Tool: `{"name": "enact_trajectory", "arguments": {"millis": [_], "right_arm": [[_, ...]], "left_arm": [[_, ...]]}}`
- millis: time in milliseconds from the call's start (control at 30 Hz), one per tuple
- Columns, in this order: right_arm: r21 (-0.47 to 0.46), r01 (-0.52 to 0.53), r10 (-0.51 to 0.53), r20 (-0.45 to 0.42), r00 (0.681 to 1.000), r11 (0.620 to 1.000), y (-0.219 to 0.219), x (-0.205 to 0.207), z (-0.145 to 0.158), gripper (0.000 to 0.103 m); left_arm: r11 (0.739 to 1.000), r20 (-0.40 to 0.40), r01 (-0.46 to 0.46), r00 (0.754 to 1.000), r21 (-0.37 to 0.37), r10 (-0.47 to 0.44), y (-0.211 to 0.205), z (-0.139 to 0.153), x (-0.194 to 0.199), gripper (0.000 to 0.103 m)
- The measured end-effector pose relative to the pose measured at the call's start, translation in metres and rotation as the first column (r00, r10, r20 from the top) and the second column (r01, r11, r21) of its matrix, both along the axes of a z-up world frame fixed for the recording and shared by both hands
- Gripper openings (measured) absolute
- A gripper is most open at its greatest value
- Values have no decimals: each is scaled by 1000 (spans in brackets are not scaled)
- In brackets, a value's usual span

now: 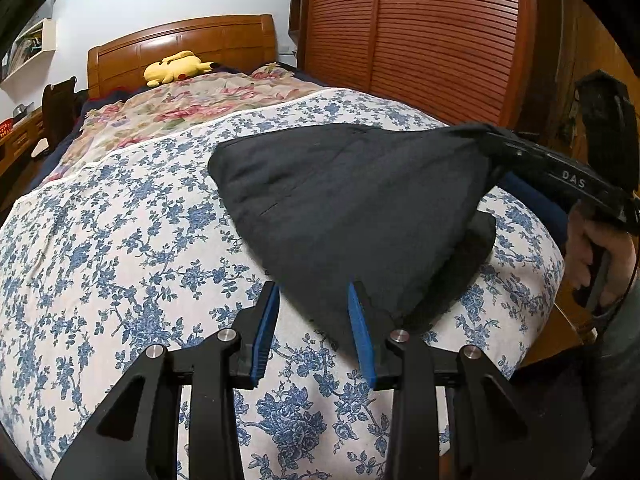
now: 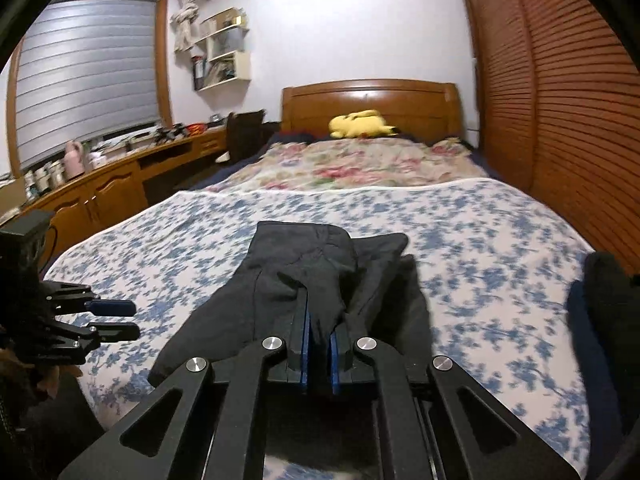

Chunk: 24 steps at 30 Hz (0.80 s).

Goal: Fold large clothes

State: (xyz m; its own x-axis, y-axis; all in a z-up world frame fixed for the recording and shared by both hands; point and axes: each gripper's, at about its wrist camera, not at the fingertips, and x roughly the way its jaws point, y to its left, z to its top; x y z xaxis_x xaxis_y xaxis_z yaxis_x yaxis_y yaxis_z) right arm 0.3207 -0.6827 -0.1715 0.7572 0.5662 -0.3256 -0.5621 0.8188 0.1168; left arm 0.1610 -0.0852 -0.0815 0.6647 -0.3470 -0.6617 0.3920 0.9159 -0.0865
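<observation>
A bed (image 2: 500, 240) fills both views, covered near its foot by a white sheet (image 1: 120, 240) printed with blue flowers and further up by a quilt (image 2: 360, 164) with pink blossoms. A wooden headboard (image 2: 372, 100) stands at the far end, and a slatted wooden wardrobe (image 1: 420, 32) runs along the bed's right side. A low wooden desk (image 2: 112, 184) lines the wall under a window with a closed blind (image 2: 84, 72).

A black garment (image 1: 340, 200) lies on the blue-flowered sheet near the foot of the bed. One corner of it is lifted off the sheet and stretched taut toward the right.

The right gripper (image 2: 319, 332) is clamped on that raised corner, its blue pads (image 2: 306, 344) pressed close with black cloth pinched between them. The left gripper (image 1: 314, 312) hangs over the garment's near edge with its blue-padded fingers (image 1: 268, 320) spread wide, holding nothing.

A yellow plush toy (image 2: 362, 124) rests by the headboard.
</observation>
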Motion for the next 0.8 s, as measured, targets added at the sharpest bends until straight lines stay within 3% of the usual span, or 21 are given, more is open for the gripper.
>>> {"name": "enact_trajectory", "arguments": {"millis": [233, 633, 733, 800], "right_arm": [[-64, 152, -157, -90, 983, 986, -31, 7, -34, 7], [-111, 144, -161, -167, 973, 983, -22, 24, -44, 7], [-106, 155, -170, -159, 973, 982, -24, 19, -42, 13], [-107, 176, -191, -159, 968, 979, -25, 17, -44, 25]], "left_arm": [[1000, 8, 2, 1000, -14, -2, 0, 3, 3, 37], [1000, 12, 0, 1000, -16, 0, -4, -1, 23, 37], [1000, 13, 0, 1000, -18, 1, -6, -2, 32, 37], [1000, 15, 2, 1000, -15, -2, -7, -3, 39, 37]]}}
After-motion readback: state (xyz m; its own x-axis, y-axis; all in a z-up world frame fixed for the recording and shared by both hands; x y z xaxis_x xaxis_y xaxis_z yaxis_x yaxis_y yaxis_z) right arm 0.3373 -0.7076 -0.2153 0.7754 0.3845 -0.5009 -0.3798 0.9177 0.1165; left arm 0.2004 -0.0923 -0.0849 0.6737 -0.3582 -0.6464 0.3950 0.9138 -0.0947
